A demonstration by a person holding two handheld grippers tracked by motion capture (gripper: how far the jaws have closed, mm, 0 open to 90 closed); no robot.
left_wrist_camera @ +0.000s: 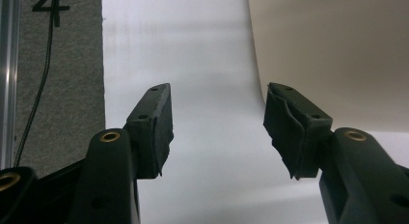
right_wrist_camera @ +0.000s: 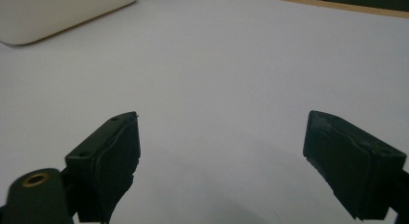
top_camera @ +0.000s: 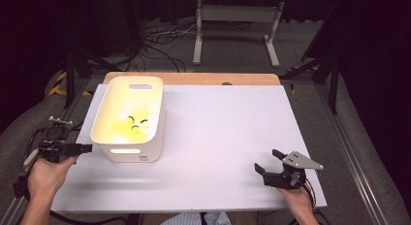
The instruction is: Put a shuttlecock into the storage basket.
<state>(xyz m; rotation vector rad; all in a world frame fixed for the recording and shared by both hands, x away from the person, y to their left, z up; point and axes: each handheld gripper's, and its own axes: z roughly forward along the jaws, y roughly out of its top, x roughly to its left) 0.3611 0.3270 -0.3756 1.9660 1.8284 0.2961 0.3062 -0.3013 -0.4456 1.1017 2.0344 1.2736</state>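
bin: white bin [top_camera: 128, 119] sits near the far left corner of the white table [top_camera: 218, 137], its left wall close to the table's left edge. the near wall has a handle slot.
contents: small yellow things [top_camera: 133, 124] lie on the bin floor, some with dark spots. too small and washed out to tell what they are or how many.
left gripper: your left gripper [top_camera: 72, 148] hovers at the table's left edge, just beside the bin's near left corner and not touching it. in the left gripper view the jaws stand apart with nothing between them, and the bin wall [left_wrist_camera: 337, 55] is close off one jaw.
right gripper: your right gripper [top_camera: 270, 163] is near the near right corner, well apart from the bin, with its jaws spread wide and empty. the right gripper view has bare table ahead and the bin [right_wrist_camera: 58, 11] far off.
progress: my read is that loading looks done, since nothing loose lies on the table. if the bin is to be moved or emptied, that hasn't started, as no jaw is on it.
room: the middle and right of the table are bare, so there's plenty of space to slide the bin right or toward you. the left side is tight, because the bin and your left gripper both crowd that edge.
risk: watch the left edge if you push the bin that way.
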